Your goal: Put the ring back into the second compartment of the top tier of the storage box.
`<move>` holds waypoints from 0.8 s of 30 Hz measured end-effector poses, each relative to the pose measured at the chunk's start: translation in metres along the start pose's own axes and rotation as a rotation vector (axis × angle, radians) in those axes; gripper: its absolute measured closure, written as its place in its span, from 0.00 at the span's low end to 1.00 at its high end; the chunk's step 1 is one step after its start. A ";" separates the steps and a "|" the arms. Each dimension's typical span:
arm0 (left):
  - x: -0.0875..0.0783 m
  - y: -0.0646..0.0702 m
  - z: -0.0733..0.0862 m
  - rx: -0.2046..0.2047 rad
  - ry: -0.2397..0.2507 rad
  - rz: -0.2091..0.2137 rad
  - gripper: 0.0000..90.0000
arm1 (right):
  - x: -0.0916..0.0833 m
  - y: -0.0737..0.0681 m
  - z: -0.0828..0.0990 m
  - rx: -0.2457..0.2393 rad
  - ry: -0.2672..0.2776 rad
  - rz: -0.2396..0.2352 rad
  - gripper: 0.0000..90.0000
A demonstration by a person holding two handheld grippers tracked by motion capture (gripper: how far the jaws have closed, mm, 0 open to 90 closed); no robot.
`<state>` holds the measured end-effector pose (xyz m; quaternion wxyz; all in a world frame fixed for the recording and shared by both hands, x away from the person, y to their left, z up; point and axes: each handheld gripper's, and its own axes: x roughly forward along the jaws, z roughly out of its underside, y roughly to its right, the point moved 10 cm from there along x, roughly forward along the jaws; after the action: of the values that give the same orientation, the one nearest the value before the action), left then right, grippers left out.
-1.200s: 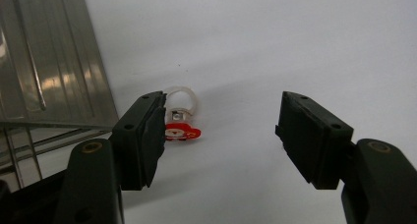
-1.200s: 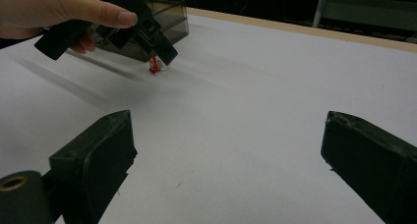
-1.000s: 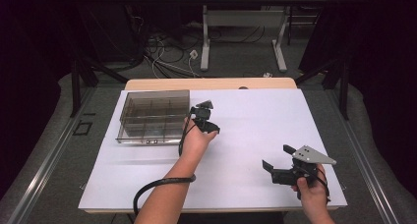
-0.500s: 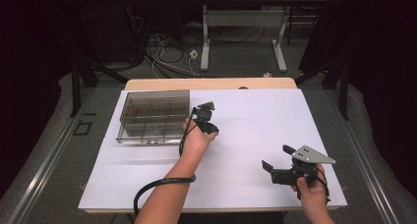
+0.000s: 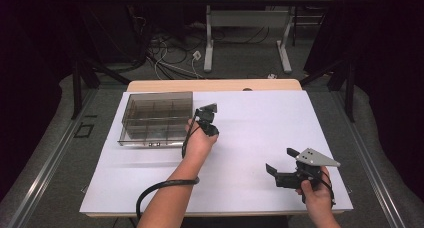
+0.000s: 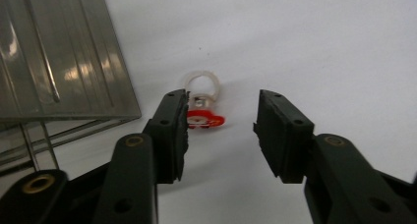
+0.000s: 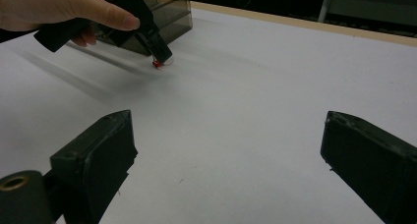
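On the white table a small charm lies flat, just beside the right front corner of a clear box with compartments inside. The charm has a red part with a pale ring on top of it, joined by a small metal piece; I cannot tell what the red figure is. The left tongs are low over it with the jaws wide apart and nothing between them. In the left gripper view the red part sits close to the inner face of the left jaw, maybe touching it, and the right jaw is well apart from it. In the right gripper view the tip of the left tongs is seen at the red spot, near the box corner. The right tongs are held above the near right part of the table, well apart from the charm, with the jaws also wide apart and empty. I judge that the charm is very light and thin, so it can slide on the smooth sheet when only one jaw pushes it. The ring looks soft or flexible, and the red part looks stiffer. A good place to take hold is probably across the red part, with the jaws centred first so both touch it together. Because it lies flat, the jaw tips must come down to the sheet, or the charm may slip out from under them.
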<state>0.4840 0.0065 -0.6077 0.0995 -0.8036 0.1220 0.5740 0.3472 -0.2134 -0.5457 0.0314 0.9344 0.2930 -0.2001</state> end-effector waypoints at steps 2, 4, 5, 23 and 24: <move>0.002 -0.001 0.000 -0.003 -0.001 -0.008 0.64 | 0.000 0.000 0.001 0.001 -0.005 -0.001 0.06; 0.002 -0.002 0.001 0.001 -0.006 -0.020 0.66 | 0.001 0.001 0.001 0.004 -0.004 -0.001 0.06; 0.002 -0.003 0.001 0.000 -0.011 -0.019 0.66 | 0.001 0.001 0.001 0.004 -0.004 -0.001 0.06; 0.001 -0.007 -0.001 -0.017 -0.020 -0.029 0.84 | 0.002 0.000 0.002 0.011 -0.008 -0.003 0.06; 0.001 -0.008 -0.001 -0.013 -0.018 -0.030 0.84 | 0.002 0.000 0.002 0.008 -0.008 -0.004 0.06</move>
<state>0.4876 0.0132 -0.6081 0.1039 -0.8006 0.1056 0.5806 0.3481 -0.2128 -0.5482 0.0283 0.9331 0.2938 -0.2053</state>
